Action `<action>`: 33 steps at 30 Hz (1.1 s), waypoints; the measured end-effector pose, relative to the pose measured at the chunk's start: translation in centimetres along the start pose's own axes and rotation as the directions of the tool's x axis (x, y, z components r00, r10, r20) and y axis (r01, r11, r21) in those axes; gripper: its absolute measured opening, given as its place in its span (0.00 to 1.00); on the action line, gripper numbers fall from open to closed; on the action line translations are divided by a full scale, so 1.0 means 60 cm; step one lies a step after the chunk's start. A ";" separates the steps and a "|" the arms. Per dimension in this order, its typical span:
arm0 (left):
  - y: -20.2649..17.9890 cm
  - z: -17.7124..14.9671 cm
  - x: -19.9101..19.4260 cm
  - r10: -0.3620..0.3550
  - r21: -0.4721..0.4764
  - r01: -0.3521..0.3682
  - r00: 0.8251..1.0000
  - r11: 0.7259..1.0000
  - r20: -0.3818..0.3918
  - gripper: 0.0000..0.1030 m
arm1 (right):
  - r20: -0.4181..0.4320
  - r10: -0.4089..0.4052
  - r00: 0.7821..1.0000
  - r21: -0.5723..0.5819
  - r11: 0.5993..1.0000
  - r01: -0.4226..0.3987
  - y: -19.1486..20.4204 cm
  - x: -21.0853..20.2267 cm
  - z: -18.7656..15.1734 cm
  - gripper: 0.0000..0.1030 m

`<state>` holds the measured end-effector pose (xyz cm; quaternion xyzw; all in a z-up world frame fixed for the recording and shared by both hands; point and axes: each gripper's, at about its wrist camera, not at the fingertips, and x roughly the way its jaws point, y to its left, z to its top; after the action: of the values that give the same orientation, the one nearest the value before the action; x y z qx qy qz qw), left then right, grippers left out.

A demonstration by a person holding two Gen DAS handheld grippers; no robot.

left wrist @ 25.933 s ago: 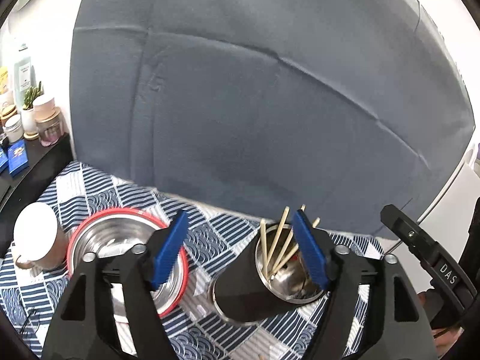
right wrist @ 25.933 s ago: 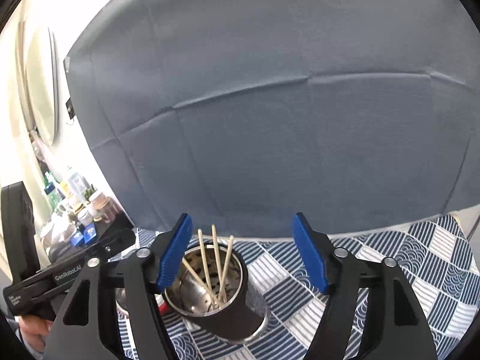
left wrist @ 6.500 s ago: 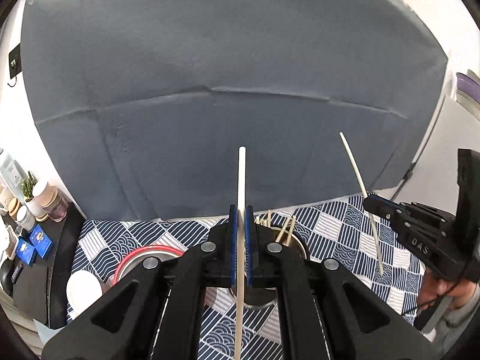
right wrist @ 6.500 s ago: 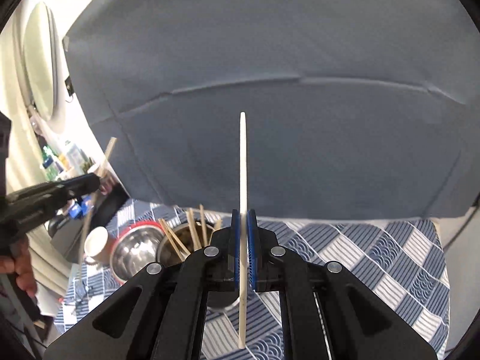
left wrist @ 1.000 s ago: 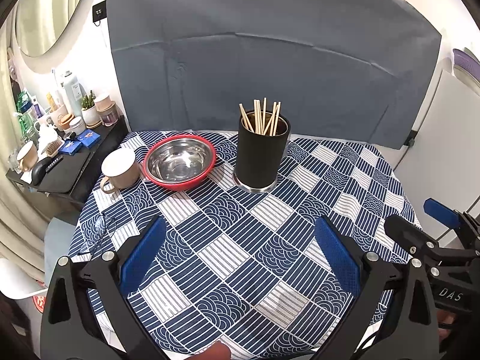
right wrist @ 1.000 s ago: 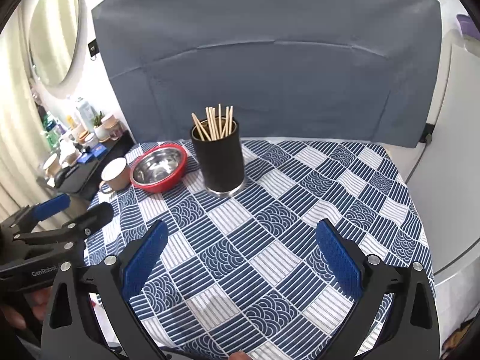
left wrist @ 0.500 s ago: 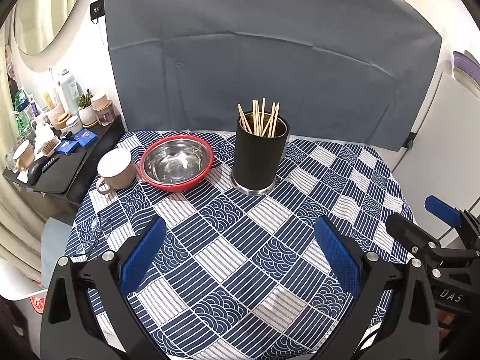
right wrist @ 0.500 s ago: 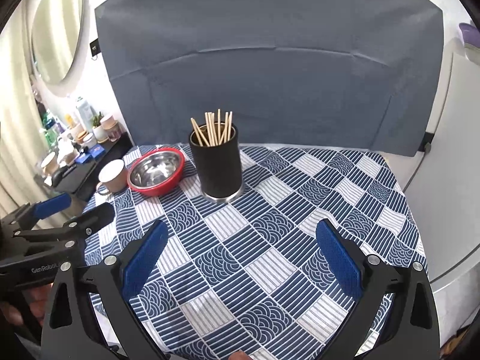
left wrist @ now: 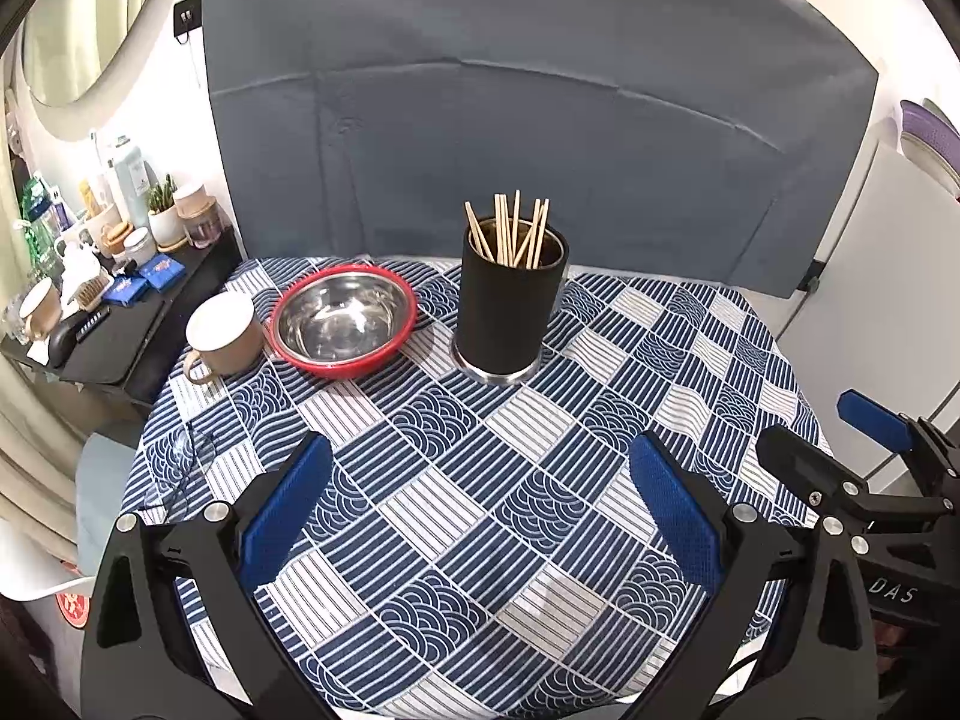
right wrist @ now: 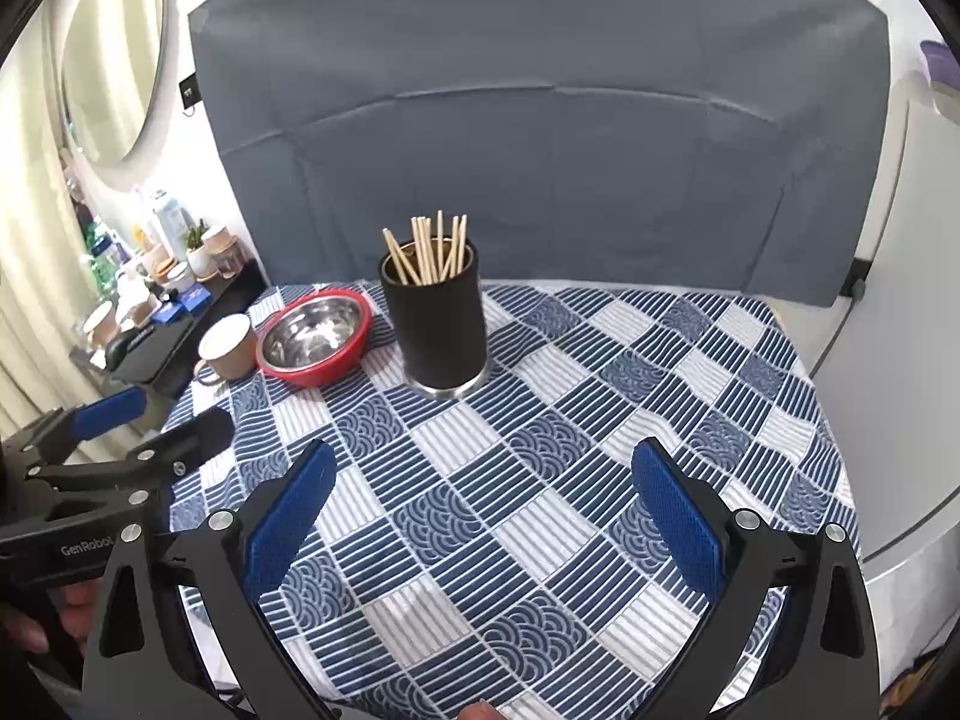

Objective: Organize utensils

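Both tools, left (left wrist: 480, 516) and right (right wrist: 480, 516), spread wide and empty; main risk: swinging in carelessly tips the tall holder (left wrist: 510, 306), spilling chopsticks (left wrist: 509, 231) across the table (left wrist: 540, 540).

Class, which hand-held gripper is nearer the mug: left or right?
Left. The left hand-held gripper hovers open at the near table edge on the mug's side; the right hand-held gripper is farther right.

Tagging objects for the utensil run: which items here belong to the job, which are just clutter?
Job items:
- chopsticks, standing in the holder
- black holder
- left tongs, open, empty
- right tongs, open, empty

Bystanders:
- red-rimmed steel bowl
- beige mug
- side shelf with bottles and jars
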<state>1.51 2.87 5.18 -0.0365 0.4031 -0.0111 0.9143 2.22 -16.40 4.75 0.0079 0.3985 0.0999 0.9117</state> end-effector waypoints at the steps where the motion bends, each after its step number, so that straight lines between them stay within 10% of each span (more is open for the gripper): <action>1: 0.000 -0.001 -0.001 0.004 0.002 -0.004 1.000 1.000 0.002 0.94 | 0.002 -0.005 1.000 -0.002 1.000 0.005 0.000 -0.001 -0.001 0.92; 33: 0.023 -0.002 -0.009 0.023 -0.004 -0.023 0.999 1.000 0.022 0.94 | 0.049 -0.075 0.996 -0.029 0.997 0.076 -0.003 -0.027 0.004 0.92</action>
<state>1.03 4.23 5.38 -0.0335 0.3936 0.0005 0.9187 1.39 -16.86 6.08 -0.0188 0.3748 0.0711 0.9242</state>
